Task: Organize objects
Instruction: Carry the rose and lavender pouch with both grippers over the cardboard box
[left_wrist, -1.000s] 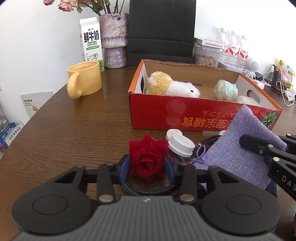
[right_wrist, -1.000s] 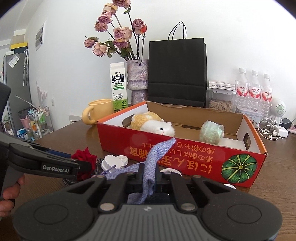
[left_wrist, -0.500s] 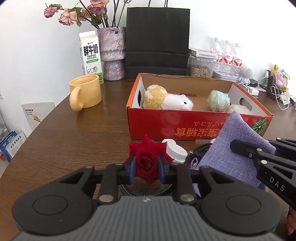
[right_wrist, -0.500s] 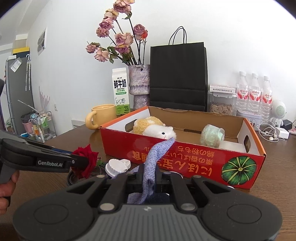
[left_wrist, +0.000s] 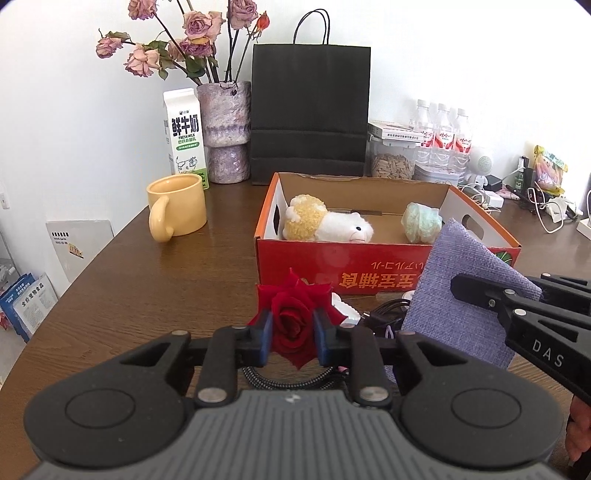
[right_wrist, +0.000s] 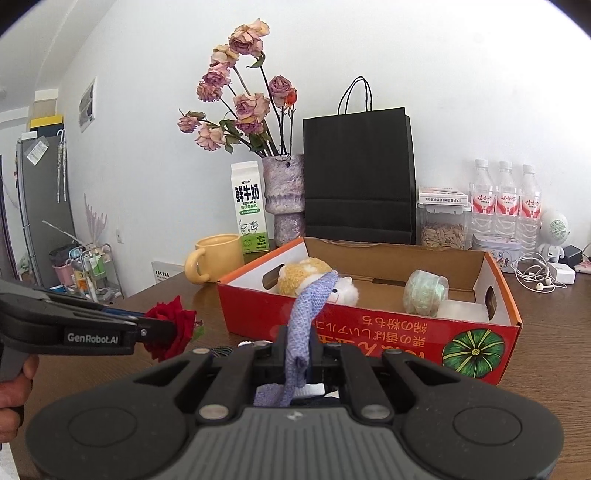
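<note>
A red rose (left_wrist: 293, 314) is pinched between the blue pads of my left gripper (left_wrist: 293, 330), which is shut on it and holds it above the table, in front of the red cardboard box (left_wrist: 369, 266). In the right wrist view the rose (right_wrist: 171, 326) shows at the left gripper's tip (right_wrist: 162, 332). My right gripper (right_wrist: 299, 356) is shut on a purple cloth pouch (right_wrist: 312, 306) that hangs from its fingers; the pouch (left_wrist: 461, 295) is also seen at lower right. Inside the box lie a plush sheep (left_wrist: 325, 223) and a pale green wrapped roll (left_wrist: 421, 221).
A white cap (left_wrist: 345, 308) and black cables (left_wrist: 384, 312) lie before the box. A yellow mug (left_wrist: 177, 208), milk carton (left_wrist: 186, 134), vase of dried roses (left_wrist: 223, 129), black paper bag (left_wrist: 310, 110) and water bottles (left_wrist: 447, 134) stand behind. A hand (right_wrist: 13, 384) grips the left tool.
The left jaws have narrowed onto the rose and lifted it. Both grippers have risen, so the box and back wall sit lower and farther in both views; the pouch hangs higher.
</note>
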